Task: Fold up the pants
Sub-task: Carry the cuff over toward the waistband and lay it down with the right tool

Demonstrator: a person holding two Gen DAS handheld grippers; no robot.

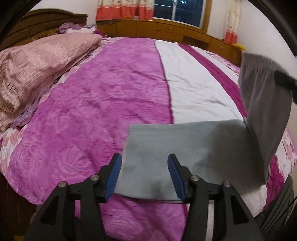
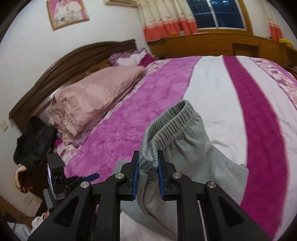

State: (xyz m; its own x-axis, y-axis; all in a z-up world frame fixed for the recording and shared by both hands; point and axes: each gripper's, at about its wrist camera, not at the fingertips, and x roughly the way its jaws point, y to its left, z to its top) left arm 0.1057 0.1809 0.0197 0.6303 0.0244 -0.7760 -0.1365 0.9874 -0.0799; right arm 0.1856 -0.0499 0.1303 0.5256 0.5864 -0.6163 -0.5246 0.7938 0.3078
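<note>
My right gripper (image 2: 148, 173) pinches the soft grey pants (image 2: 178, 148) at the elastic waistband, probably light fleece; my left gripper (image 1: 144, 176) hangs spread over the half lying near the bed's (image 1: 83, 103) front edge.

A home bedroom, it seems: a quilted bed (image 1: 96, 103) with pillow (image 1: 37, 64); curtained window (image 2: 219, 14).

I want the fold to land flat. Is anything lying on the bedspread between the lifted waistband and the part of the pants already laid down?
Nothing visible. The right gripper holds the waistband up; the flat part of the pants is bare.
</note>
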